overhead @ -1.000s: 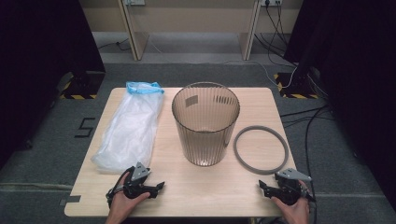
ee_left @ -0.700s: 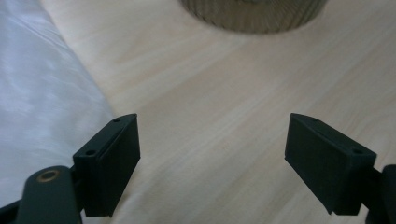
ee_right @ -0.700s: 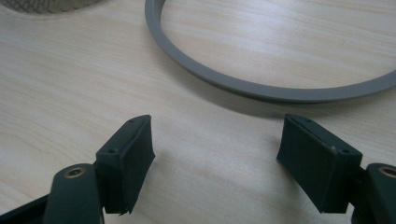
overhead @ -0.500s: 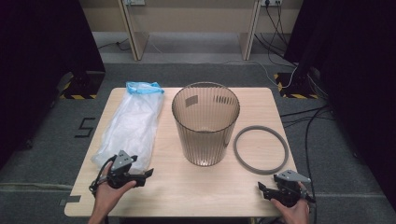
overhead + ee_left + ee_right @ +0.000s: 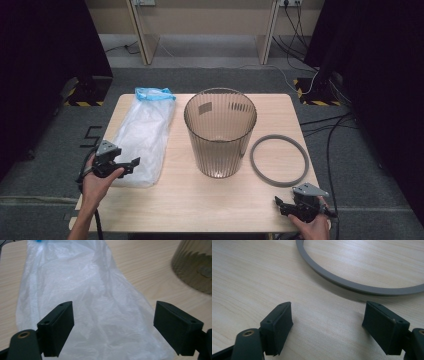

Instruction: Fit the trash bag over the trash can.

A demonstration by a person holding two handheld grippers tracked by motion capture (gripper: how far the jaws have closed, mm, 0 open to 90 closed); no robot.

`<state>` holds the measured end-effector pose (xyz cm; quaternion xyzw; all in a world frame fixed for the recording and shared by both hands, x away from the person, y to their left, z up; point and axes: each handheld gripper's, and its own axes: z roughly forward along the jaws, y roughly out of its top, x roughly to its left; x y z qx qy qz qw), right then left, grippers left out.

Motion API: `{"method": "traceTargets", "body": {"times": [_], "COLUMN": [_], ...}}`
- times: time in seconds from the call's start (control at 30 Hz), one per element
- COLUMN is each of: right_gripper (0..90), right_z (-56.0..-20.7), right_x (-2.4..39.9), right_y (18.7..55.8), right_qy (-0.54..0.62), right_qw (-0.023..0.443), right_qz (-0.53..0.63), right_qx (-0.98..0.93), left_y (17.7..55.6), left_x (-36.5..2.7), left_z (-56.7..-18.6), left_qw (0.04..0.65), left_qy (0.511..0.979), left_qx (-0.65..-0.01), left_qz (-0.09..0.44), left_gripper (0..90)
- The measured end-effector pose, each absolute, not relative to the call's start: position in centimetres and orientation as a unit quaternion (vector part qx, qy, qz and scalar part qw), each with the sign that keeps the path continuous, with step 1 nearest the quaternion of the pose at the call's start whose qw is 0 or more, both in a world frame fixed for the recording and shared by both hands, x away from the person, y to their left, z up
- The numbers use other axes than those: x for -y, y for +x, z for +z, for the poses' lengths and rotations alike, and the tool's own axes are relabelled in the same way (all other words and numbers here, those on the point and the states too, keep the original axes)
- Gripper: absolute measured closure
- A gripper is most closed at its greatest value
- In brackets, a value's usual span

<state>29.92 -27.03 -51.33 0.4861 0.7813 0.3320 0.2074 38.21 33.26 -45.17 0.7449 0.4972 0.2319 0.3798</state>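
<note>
In the high view, a light wooden table [image 5: 200,200] carries a clear, crumpled plastic bag with a blue band at its far end [image 5: 145,135], a ribbed, translucent brown plastic bin [image 5: 220,132] standing upright at the middle, and a flat grey ring [image 5: 279,160] lying to the right of the bin, apart from it. The left gripper [image 5: 131,163] sits at the near end of the bag, on the table's left side, with its jaws pointing right over the plastic. The right gripper [image 5: 278,204] rests near the table's near right corner, just below the grey ring and not touching it.

In the left gripper view, the left gripper [image 5: 113,330] has its two black jaws spread wide, and the near part of the bag lies between and beyond them. The bin's ribbed wall shows at the upper right.

In the right gripper view, the right gripper [image 5: 327,328] also has its jaws wide apart over bare wood, with nothing held. The grey ring curves across the table just beyond the jaw tips.
</note>
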Motion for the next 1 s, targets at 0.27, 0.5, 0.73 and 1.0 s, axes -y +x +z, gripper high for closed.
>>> {"method": "traceTargets", "body": {"times": [0.27, 0.5, 0.73, 1.0], "right_gripper": [20.1, 20.1, 20.1, 20.1], "right_z": [-51.4, -51.4, -51.4, -51.4], "right_x": [26.9, 26.9, 26.9, 27.0], "right_y": [29.9, 29.9, 29.9, 29.9], "right_qy": [0.485, 0.484, 0.483, 0.482], "right_qw": [0.208, 0.207, 0.208, 0.208], "right_qz": [0.332, 0.333, 0.333, 0.333], "right_qx": [-0.782, -0.782, -0.783, -0.783], "left_y": [40.8, 43.4, 44.8, 45.5], "left_x": [-34.4, -34.9, -34.7, -33.4], "left_z": [-45.1, -45.9, -47.7, -49.7], "left_qw": [0.353, 0.325, 0.303, 0.281], "left_qy": [0.75, 0.754, 0.768, 0.786], "left_qx": [-0.516, -0.534, -0.541, -0.533], "left_qz": [0.218, 0.199, 0.159, 0.138], "left_gripper": [16.0, 16.0, 15.7, 15.9]}}
